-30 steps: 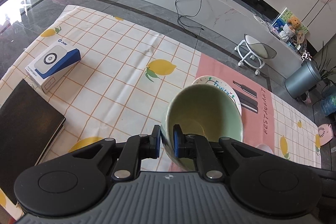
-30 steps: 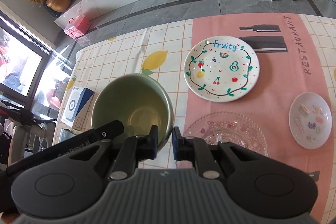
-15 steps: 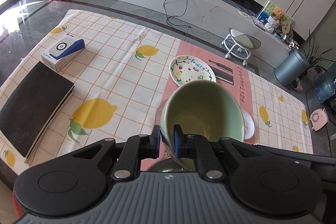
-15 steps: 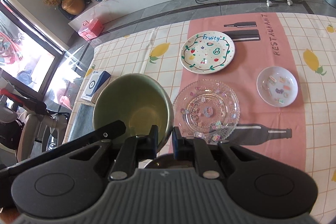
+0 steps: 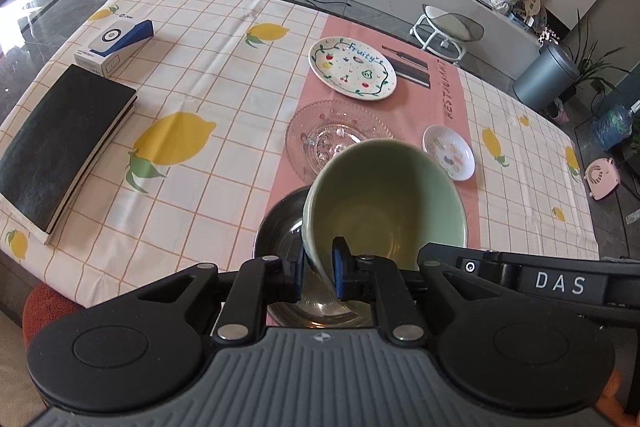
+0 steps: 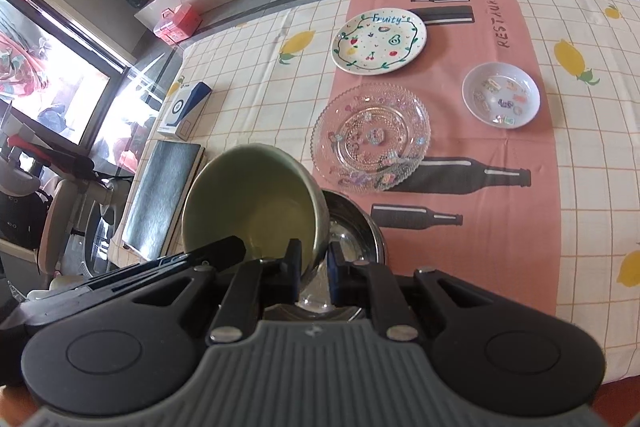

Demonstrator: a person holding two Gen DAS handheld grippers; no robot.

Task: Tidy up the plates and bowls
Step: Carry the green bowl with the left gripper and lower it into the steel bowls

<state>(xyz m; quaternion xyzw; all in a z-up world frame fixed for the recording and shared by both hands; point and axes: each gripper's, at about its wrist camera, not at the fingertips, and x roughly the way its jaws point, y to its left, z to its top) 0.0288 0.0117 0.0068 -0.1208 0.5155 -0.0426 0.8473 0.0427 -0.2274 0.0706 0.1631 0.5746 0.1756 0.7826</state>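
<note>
Green bowl (image 5: 384,195) now over steel bowl (image 5: 280,227).

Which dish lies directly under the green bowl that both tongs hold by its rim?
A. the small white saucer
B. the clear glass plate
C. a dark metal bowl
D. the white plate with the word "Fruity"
C: the dark metal bowl shows just beneath the tilted green bowl, while the plates lie apart, farther out on the pink cloth.
</note>
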